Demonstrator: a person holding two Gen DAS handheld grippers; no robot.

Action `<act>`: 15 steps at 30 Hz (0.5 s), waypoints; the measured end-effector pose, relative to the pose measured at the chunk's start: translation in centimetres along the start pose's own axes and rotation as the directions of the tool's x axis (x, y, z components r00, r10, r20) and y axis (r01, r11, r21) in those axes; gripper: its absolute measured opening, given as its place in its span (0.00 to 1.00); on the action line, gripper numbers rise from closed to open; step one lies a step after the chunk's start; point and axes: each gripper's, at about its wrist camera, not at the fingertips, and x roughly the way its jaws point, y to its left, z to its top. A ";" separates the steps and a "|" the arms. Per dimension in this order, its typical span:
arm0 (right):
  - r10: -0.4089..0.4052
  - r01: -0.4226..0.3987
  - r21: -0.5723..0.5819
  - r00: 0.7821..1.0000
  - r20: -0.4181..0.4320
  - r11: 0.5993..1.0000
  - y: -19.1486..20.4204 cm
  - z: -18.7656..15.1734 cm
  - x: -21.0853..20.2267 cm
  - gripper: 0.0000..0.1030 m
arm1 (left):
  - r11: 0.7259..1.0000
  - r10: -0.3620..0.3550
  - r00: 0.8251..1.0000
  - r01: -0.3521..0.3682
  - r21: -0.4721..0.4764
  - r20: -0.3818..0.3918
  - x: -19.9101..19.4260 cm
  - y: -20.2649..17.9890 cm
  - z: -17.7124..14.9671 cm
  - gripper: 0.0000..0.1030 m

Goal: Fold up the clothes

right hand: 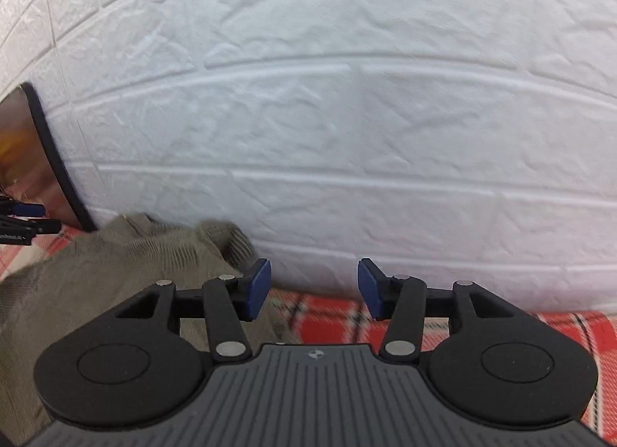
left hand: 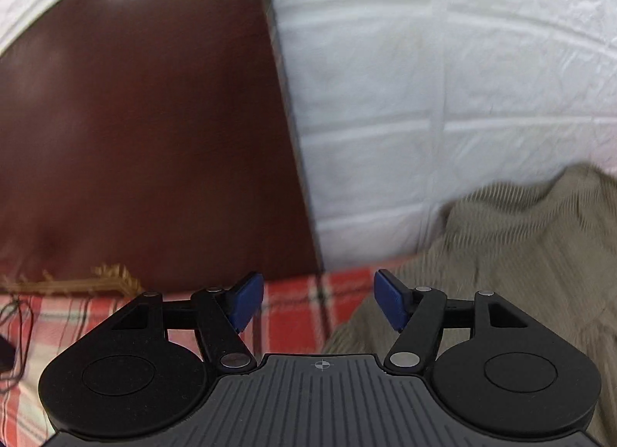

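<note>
Left hand-held gripper (left hand: 319,300) open, blue pads empty, above the red plaid cloth (left hand: 293,304); the khaki corduroy garment (left hand: 501,254) lies crumpled to its right, against the white brick wall (left hand: 443,81). Right hand-held gripper (right hand: 314,289) open, empty; garment at its left.

blurred: olive ribbed corduroy garment (left hand: 501,254), cut by right edge | cut off: dark brown glossy headboard (left hand: 146,131), left edge | unclear: black cable (left hand: 15,331)
</note>
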 end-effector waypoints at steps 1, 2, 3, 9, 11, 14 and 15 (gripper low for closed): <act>-0.001 0.001 0.000 1.000 -0.015 1.000 -0.3 -0.5 0.0 0.53 | 1.000 -0.005 1.000 0.005 -0.002 -0.018 0.3 0.2 -0.5 0.74; -0.003 0.003 -0.002 0.999 -0.032 1.000 -0.3 -0.9 0.3 0.53 | 1.000 -0.010 0.999 0.010 -0.005 -0.035 0.6 0.4 -1.0 0.74; -0.004 0.004 -0.006 0.999 -0.048 1.000 -0.1 -1.4 0.6 0.53 | 1.000 -0.015 0.998 0.015 -0.007 -0.053 0.9 0.6 -1.4 0.74; 0.045 -0.046 -0.011 0.994 -0.100 0.999 -0.4 -3.4 1.8 0.52 | 0.998 -0.066 0.996 0.065 -0.026 -0.058 1.4 0.7 -2.3 0.65; 0.057 -0.059 -0.015 0.993 -0.099 0.998 -0.1 -3.6 2.2 0.52 | 0.997 -0.081 0.995 0.080 -0.018 -0.054 1.8 0.3 -2.4 0.44; 0.071 -0.073 -0.020 0.994 -0.088 0.997 0.1 -3.7 2.5 0.52 | 0.995 -0.096 0.995 0.096 0.000 -0.028 1.9 -0.6 -2.6 0.16; 0.080 -0.082 -0.021 0.993 -0.087 0.996 0.1 -3.6 2.4 0.50 | 0.995 -0.095 0.995 0.095 0.007 -0.022 1.8 -0.8 -2.7 0.10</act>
